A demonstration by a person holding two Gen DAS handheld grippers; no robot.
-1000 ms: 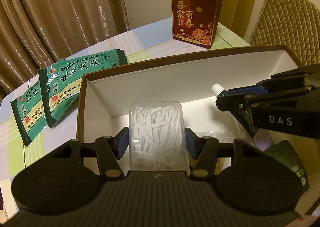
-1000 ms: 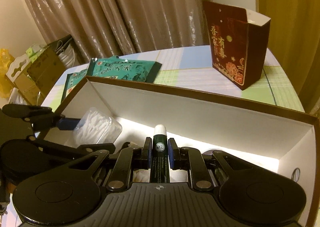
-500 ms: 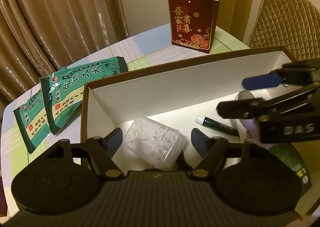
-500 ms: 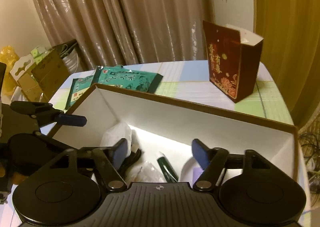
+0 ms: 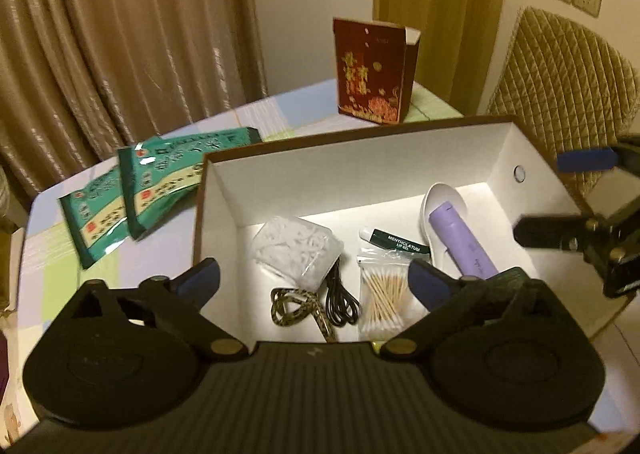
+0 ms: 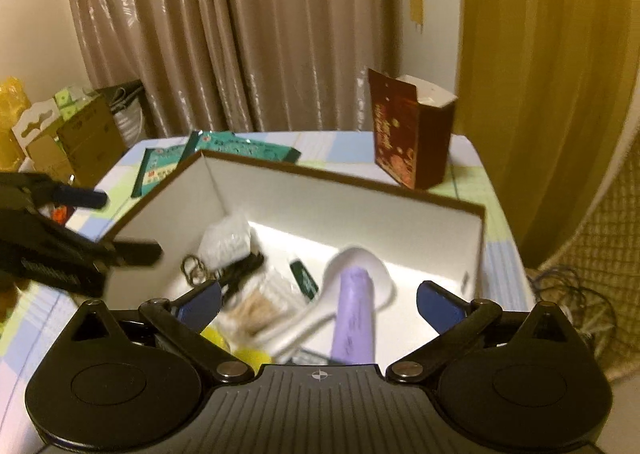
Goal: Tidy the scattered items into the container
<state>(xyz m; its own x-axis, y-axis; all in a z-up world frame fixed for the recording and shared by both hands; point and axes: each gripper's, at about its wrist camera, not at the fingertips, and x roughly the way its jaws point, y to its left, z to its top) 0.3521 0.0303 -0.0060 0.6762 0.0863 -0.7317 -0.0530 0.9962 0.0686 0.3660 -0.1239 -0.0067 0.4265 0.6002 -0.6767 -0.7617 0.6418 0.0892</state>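
in the left wrist view the left gripper (image 5: 314, 280) fills the lower frame with its jaws spread wide and nothing between them, hanging over the near edge of the open white-lined box (image 5: 360, 170) at the centre. inside the box, from left to right, lie a clear plastic case of floss picks (image 5: 298, 244), a coiled black cable (image 5: 340, 300) beside a patterned cord (image 5: 296, 306), a bag of cotton swabs (image 5: 384, 300), a dark green lip gel tube (image 5: 394, 244) and a purple cylinder (image 5: 464, 242) resting on a white spoon (image 5: 442, 194). two green rice packets (image 5: 148, 190) lie flat on the checked tablecloth (image 5: 52, 274) at the left, outside the box, and a dark red gift bag (image 5: 374, 70) stands upright behind it at upper centre. the right gripper (image 5: 560, 194) shows at the right edge, jaws apart. in the right wrist view, which is blurred, the right gripper (image 6: 318, 300) occupies the bottom with its jaws wide and empty above the box (image 6: 340, 198); the purple cylinder (image 6: 354, 314), the spoon (image 6: 360, 266), the lip gel tube (image 6: 306, 280) and the swabs (image 6: 258, 306) sit below it. the left gripper (image 6: 108, 222) reaches in from the left edge, also gaping.
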